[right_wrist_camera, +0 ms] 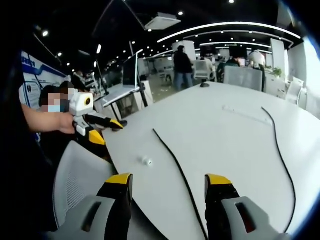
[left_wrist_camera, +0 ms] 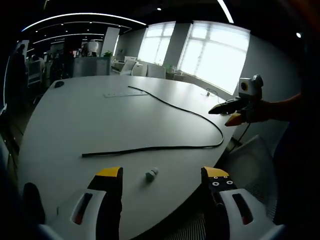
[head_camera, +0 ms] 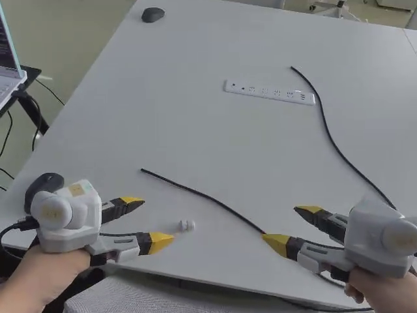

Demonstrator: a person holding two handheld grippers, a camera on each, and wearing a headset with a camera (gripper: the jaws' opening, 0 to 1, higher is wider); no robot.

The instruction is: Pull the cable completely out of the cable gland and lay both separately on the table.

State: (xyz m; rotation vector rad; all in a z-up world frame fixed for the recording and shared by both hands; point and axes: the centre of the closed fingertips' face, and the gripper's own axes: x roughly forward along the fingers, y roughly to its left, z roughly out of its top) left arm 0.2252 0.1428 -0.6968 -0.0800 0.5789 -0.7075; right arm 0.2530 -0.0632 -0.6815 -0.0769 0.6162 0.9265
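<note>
Head view: cable [head_camera: 195, 191] lies loose on table [head_camera: 195, 117], cable gland [head_camera: 187, 225] just beside it, not touching. I'd say both were laid apart on purpose, task prob. done. Left gripper [head_camera: 156, 220] & right gripper [head_camera: 280, 223] hover at near edge, jaws wide apart, nothing held. Power strip [head_camera: 269, 92] & mouse [head_camera: 153, 14] are well off; no obstruction.

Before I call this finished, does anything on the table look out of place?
Nothing stands out. The cable lies loose on the table, and the cable gland sits apart from it near the front edge. The cable's bend also comes close to the table edge.
</note>
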